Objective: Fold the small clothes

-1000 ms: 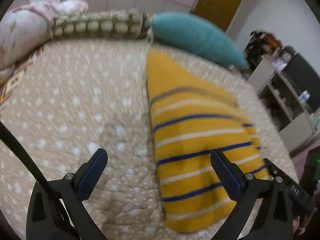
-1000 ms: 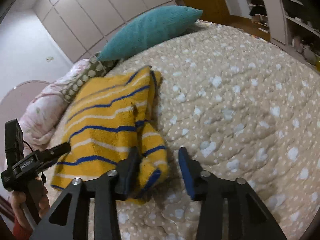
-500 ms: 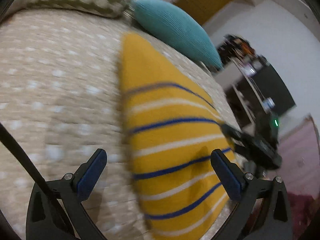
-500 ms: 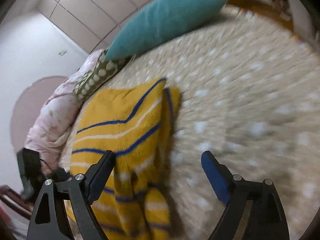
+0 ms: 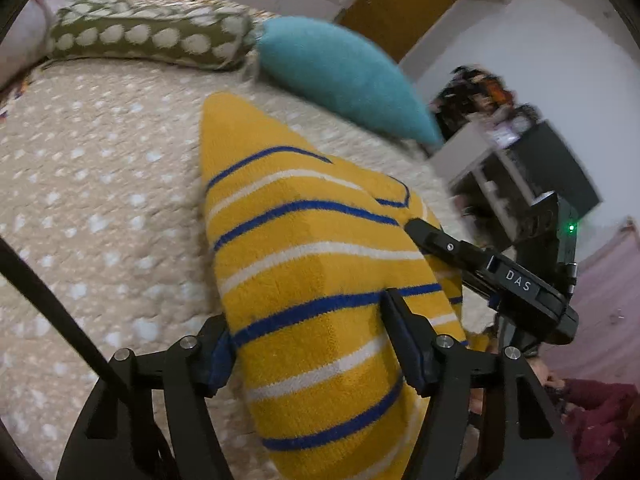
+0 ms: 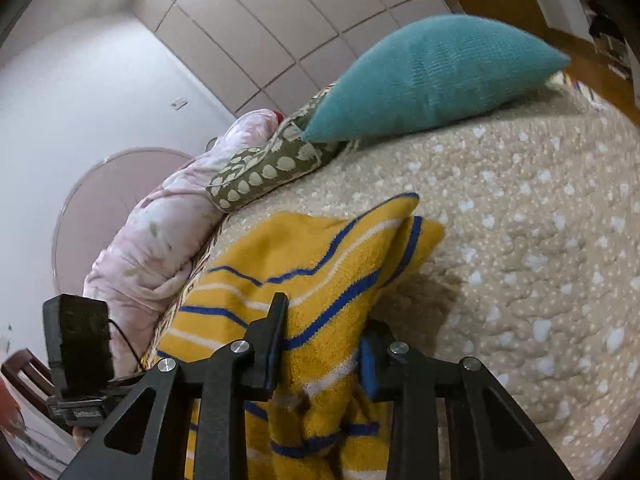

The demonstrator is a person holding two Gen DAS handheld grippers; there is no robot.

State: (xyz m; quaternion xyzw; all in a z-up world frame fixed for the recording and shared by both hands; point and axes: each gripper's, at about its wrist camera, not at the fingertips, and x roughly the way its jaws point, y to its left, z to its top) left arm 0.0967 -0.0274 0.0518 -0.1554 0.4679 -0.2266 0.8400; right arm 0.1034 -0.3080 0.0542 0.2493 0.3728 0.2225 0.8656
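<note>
The bed [image 5: 104, 208] carries everything here; it is covered with a beige quilted spread scattered with pale spots and small hearts; on the spread lies a yellow knitted garment [image 5: 304, 264] with blue and white stripes, its folded edges doubled along one side in the right wrist view [image 6: 320, 256]; at the head end a teal cushion [image 6: 432, 76] rests on the spread, well apart from the garment; just beside it lies an olive bolster [image 5: 148, 40] with cream spots, touching the cushion's end; past the bolster a pale pink floral quilt [image 6: 160, 232] is bunched along the bed's edge.
</note>
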